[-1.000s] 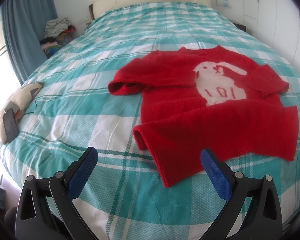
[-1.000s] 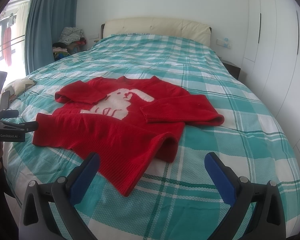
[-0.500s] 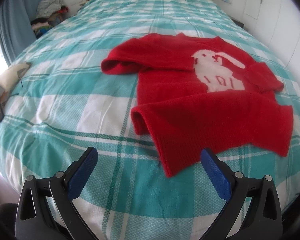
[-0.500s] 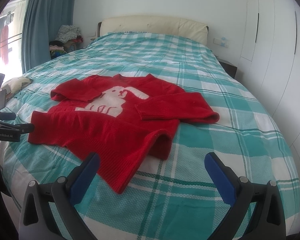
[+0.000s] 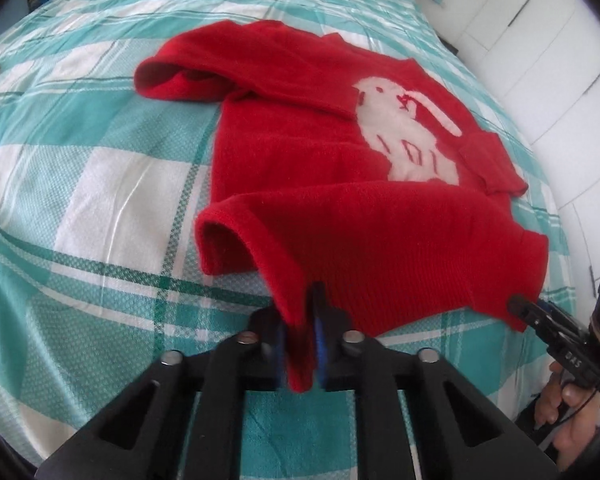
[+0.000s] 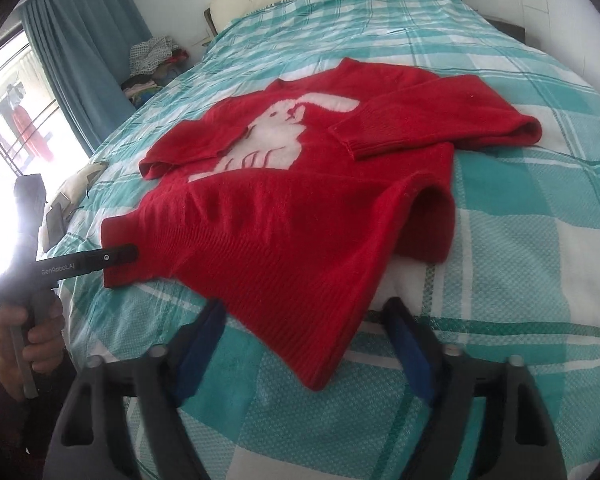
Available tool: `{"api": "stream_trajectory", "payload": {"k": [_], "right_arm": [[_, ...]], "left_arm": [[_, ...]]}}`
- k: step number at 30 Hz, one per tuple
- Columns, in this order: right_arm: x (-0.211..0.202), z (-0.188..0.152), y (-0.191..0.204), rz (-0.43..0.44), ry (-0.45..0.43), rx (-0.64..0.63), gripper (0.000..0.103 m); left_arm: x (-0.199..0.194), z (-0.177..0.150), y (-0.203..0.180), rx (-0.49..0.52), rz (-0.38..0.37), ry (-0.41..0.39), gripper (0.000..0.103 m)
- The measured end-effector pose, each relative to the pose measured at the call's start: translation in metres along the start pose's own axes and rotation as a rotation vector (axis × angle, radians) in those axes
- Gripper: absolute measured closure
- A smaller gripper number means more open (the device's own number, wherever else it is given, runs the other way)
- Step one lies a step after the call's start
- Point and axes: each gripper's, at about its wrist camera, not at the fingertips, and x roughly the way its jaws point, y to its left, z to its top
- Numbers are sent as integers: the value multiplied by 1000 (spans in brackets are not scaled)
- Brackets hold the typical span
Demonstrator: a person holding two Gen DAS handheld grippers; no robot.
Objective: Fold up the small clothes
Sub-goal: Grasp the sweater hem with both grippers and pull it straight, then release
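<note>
Left hand-held gripper (image 5: 300, 336) pinching red sweater (image 5: 340, 184) hem corner, fabric hiding its pads; right hand-held gripper (image 6: 304, 344) half-closed.

One red sweater (image 5: 340, 208), two tools, one bed (image 5: 100, 168).

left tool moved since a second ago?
Yes. The left tool dropped toward the sweater hem, which now fills more of its view; its jaws just closed on it.

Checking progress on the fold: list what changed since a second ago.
Both tools dipped toward the sweater's hem. The left tool closed on the red sweater at its near corner. The right tool has been closing around the other corner, pads not yet pressing. Sweater and bed unchanged.
</note>
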Motion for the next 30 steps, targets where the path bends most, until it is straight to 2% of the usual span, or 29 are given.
{"api": "stream_trajectory", "payload": {"k": [1,2,6,8,11,14,17,23,30], "right_arm": [[-1,0,-2,-9,6,3,85],[-5,-1,-4,-12,12,13,99],[-43,-13,-11,66,34,57,99],[-62,-23,-9,111,76,68,99],[-76,-41,-5,135,159,70,99],[-63,-60,-6,88,245,71,99],[-44,-72,-13,21,281,85,99],[-31,-75,-5,-52,271,58,99],[-32,-77,2,-110,237,21,99]], "left_arm": [[-4,-2,3,-15,-8,5,100],[-11,-5,6,-20,-16,5,100],[-58,-25,10,29,-75,24,100],[-76,-41,10,85,-57,65,100],[-78,-61,7,151,1,131,100],[-62,-77,3,207,91,176,101],[-55,-80,3,206,115,182,101],[-42,-83,4,194,134,168,100],[-44,-90,-5,233,197,102,96]]}}
